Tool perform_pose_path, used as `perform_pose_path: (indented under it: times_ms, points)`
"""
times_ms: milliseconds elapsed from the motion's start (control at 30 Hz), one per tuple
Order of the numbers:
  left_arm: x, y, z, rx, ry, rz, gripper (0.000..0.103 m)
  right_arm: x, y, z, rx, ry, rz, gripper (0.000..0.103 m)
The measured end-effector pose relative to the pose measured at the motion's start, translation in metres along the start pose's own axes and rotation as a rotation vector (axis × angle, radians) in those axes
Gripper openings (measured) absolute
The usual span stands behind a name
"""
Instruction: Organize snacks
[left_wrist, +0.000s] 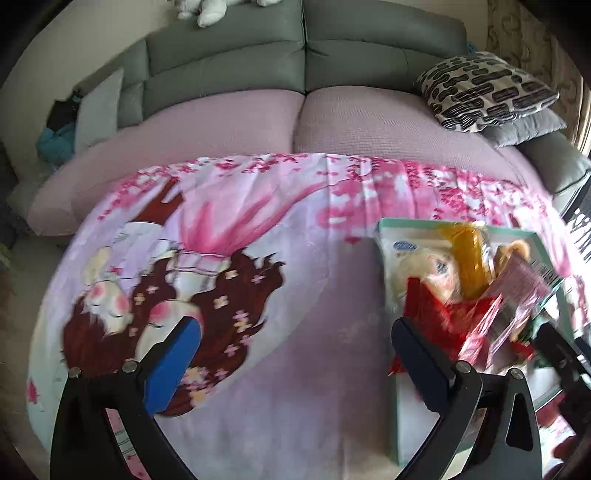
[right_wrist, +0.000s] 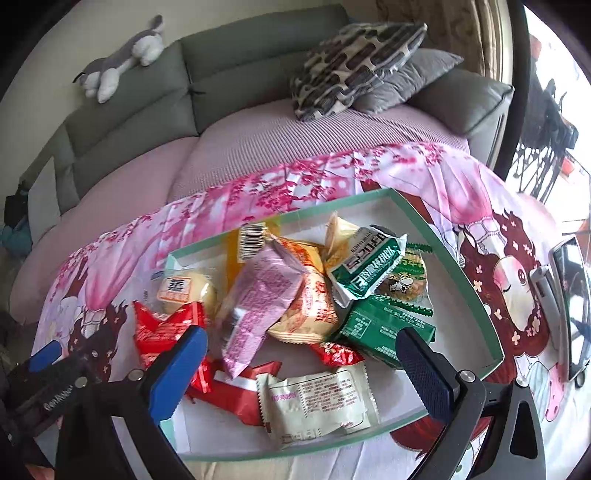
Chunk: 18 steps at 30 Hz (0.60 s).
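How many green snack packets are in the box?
3. One white-and-green packet sits up top, a round cow cookie pack beside it, and a dark green packet below. More may hide underneath.

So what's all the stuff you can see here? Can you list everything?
Tray: one, mint-green rim, on the blanket.
Snack packets: a dozen or so, red, green, pink, yellow, white, piled in the tray.
Blanket: one, pink with a cartoon girl, under the tray.
Sofa: one, grey-green, pink seat cover, behind.
Cushions: two, one black-and-white patterned, one grey, on the sofa's right end.
Plush toy: one, grey and white, on the sofa back.
Left gripper: open, empty, over the blanket.
Right gripper: open, empty, over the tray.
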<state>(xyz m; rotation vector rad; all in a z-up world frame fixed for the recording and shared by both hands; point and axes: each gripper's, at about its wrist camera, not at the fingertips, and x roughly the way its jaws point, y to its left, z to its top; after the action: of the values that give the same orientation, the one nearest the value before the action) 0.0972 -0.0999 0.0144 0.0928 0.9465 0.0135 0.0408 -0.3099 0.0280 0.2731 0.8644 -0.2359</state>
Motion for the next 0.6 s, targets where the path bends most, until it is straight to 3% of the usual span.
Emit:
perform_pose_path:
  times_ms: [300,600]
  points:
    - [-0.015,0.007,-0.035,0.066,0.033,0.162,0.103,-0.024,0.015,-0.031,-0.083,-0.016,0.009,0.103]
    - [-0.025,0.022,-0.056,0.051,0.063,0.149,0.103,-0.028,0.016,-0.054,-0.101,0.018,0.008,0.103]
